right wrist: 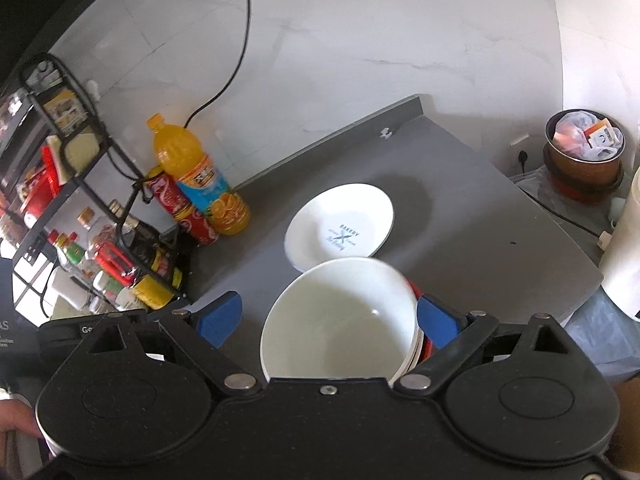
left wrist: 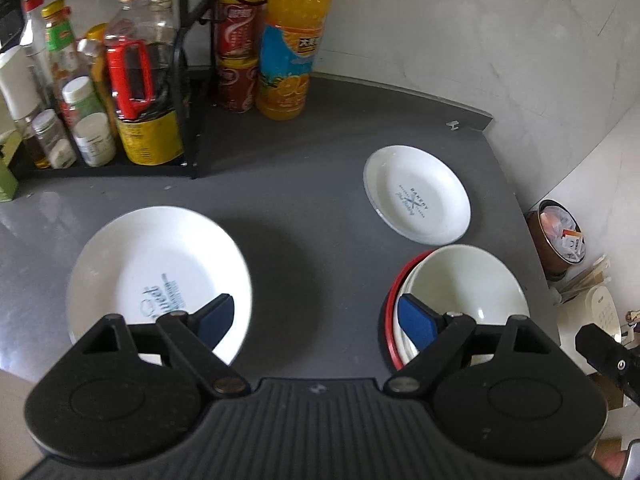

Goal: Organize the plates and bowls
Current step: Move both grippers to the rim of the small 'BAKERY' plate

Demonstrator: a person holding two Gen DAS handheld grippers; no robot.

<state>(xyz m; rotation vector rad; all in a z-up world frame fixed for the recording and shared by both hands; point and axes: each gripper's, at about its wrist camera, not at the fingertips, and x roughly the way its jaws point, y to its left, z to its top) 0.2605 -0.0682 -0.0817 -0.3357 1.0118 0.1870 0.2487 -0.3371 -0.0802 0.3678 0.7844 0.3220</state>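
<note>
A large white plate [left wrist: 160,276] with blue lettering lies on the grey counter [left wrist: 304,200] at the left. A smaller white plate [left wrist: 416,194] marked BAKERY lies at the right; it also shows in the right wrist view [right wrist: 340,224]. A stack of white bowls on a red one [left wrist: 460,288] sits near the counter's right front edge. My left gripper [left wrist: 316,318] is open and empty above the counter, between the large plate and the bowl stack. My right gripper [right wrist: 330,318] is open and hovers just above the top white bowl [right wrist: 340,316], its jaws on either side of it.
A black wire rack [left wrist: 100,92] with bottles and jars stands at the back left. Red cans [left wrist: 238,52] and an orange juice bottle [left wrist: 292,40] stand by the wall. A pot of packets [right wrist: 584,152] sits off the counter's right edge. A black cable [right wrist: 236,40] hangs down the wall.
</note>
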